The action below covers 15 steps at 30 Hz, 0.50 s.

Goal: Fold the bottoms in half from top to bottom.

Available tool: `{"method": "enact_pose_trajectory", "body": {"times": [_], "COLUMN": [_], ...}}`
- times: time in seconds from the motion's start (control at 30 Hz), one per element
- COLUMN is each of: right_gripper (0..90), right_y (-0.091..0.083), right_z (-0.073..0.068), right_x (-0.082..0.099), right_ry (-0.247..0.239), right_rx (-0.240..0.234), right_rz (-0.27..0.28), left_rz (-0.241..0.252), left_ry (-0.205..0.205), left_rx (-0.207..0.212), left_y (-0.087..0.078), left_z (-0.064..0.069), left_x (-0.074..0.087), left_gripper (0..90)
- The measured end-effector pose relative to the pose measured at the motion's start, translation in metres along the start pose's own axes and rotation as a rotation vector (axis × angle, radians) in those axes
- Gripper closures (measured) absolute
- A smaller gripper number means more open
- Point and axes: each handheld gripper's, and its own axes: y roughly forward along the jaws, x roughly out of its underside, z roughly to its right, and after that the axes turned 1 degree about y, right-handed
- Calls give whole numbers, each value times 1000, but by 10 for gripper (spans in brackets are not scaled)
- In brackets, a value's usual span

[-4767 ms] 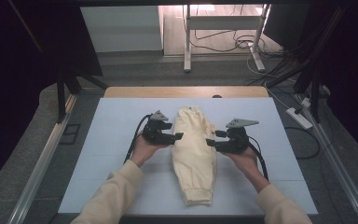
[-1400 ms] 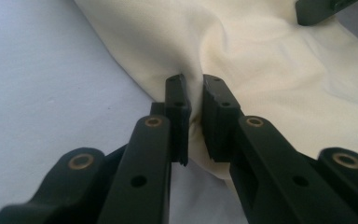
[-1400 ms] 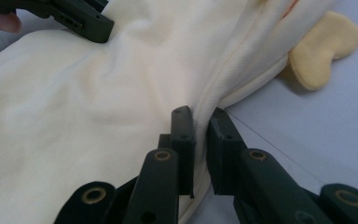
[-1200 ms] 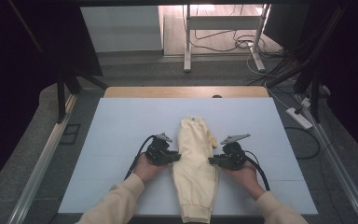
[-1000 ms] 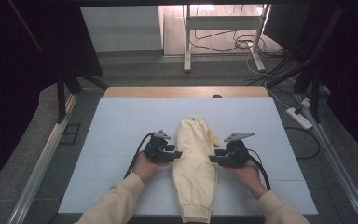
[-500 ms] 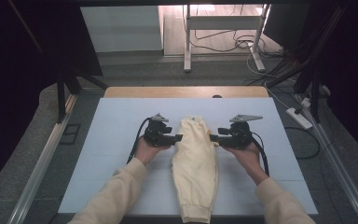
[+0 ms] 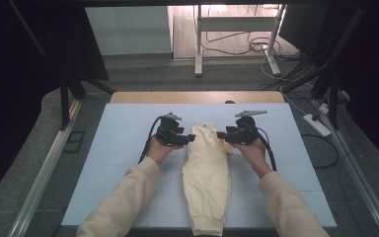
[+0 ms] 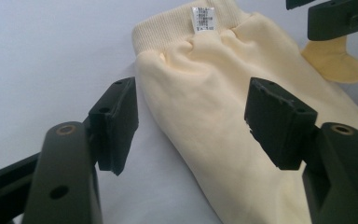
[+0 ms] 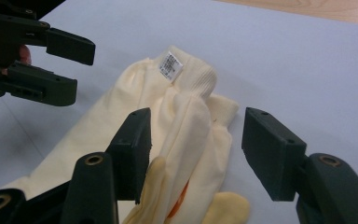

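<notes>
The pale yellow garment (image 7: 207,173) lay folded lengthwise down the middle of the light blue table (image 7: 103,148), its ribbed waistband (image 8: 177,28) with a white label (image 8: 202,18) at the far end and a cuff at the near edge. You held your left gripper (image 7: 191,139) just beside the waistband's left side, and your right gripper (image 7: 220,135) just beside its right. Both sets of jaws had just been opening and stood apart, clamped on nothing; the fabric lay below them, free of the pads.
</notes>
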Motion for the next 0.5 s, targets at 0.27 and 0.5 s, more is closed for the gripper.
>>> {"method": "enact_pose_trajectory", "body": {"times": [0.27, 0.5], "right_gripper": [431, 431], "right_y": [10, 22], "right_z": [3, 5], "right_x": [-1, -2], "right_ry": [3, 5], "right_rx": [6, 9], "right_rz": [-20, -44], "left_rz": [-6, -18], "left_ry": [-19, -39], "left_rx": [4, 6], "left_y": [9, 19], "left_z": [-5, -10], "left_x": [-1, 0], "left_gripper": [353, 354]}}
